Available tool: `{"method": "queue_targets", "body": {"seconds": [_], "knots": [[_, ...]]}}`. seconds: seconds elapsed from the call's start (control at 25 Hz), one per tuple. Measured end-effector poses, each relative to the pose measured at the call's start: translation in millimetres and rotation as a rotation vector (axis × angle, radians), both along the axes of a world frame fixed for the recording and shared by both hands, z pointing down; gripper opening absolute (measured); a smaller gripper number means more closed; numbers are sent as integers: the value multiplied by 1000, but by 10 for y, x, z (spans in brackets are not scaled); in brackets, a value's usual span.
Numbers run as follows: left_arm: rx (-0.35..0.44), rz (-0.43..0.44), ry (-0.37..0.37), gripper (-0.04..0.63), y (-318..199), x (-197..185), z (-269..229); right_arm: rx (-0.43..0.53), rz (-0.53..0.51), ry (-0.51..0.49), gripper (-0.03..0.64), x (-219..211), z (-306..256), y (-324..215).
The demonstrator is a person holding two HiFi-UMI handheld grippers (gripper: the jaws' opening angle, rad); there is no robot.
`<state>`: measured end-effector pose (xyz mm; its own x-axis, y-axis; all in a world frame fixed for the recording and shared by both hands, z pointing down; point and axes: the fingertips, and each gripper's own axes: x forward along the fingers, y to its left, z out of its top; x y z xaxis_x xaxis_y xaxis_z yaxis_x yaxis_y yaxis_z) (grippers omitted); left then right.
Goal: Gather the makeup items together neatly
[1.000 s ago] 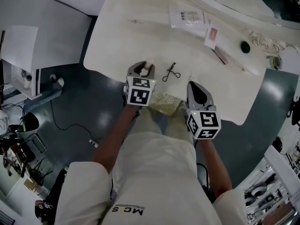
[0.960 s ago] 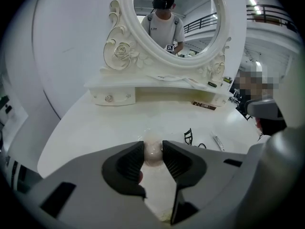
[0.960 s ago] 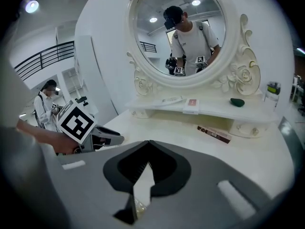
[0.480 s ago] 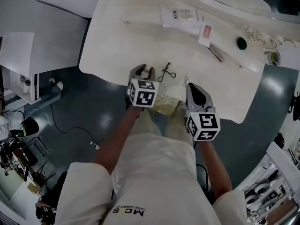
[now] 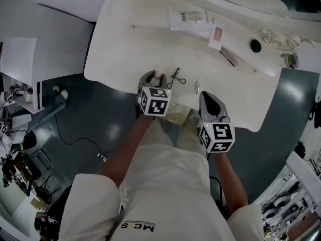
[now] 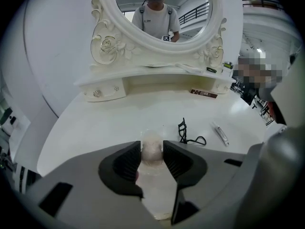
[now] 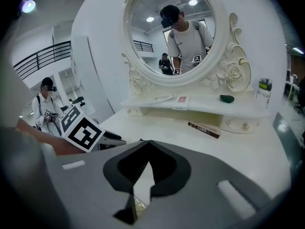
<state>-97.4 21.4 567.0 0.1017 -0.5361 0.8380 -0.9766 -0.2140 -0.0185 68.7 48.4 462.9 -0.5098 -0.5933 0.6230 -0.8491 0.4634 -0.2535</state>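
Note:
My left gripper [image 5: 154,78] is shut on a pale, rounded makeup sponge [image 5: 158,78] just above the near edge of the white dressing table [image 5: 125,49]. In the left gripper view the sponge [image 6: 152,152] sits squeezed between the dark pads of that gripper [image 6: 152,145]. A black eyelash curler [image 5: 176,77] [image 6: 187,132] lies just to the right of it, and a small silver tube [image 5: 197,86] [image 6: 220,134] lies beyond that. My right gripper [image 5: 205,94] [image 7: 148,144] hangs shut and empty at the table's front edge, right of the tube.
Farther back lie a white packet [image 5: 189,19], a pink-and-white card [image 5: 216,37] and a slim dark box [image 5: 227,55] [image 7: 204,129]. A dark green round thing [image 5: 256,45] sits on the mirror shelf [image 7: 190,108]. A small pin [image 5: 134,26] lies far left.
My left gripper, still holding the sponge, has shifted a little right toward the eyelash curler and sunk lower. The right gripper has stayed put.

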Motion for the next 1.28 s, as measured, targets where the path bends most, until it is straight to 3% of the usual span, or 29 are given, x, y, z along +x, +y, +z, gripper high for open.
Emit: {"method": "queue_targets", "body": {"seconds": [0.24, 0.56, 0.88, 1.28], "knots": [[12, 18, 66, 204, 39, 103, -89, 15, 6, -4, 3, 13, -41, -12], [40, -2, 111, 206, 365, 54, -522, 40, 29, -7, 3, 58, -182, 9], [123, 79, 155, 204, 552, 417, -1018, 65, 32, 4, 2, 73, -337, 125], [155, 148, 223, 201, 664, 844, -1300, 87, 23, -1, 3, 90, -449, 223]]}}
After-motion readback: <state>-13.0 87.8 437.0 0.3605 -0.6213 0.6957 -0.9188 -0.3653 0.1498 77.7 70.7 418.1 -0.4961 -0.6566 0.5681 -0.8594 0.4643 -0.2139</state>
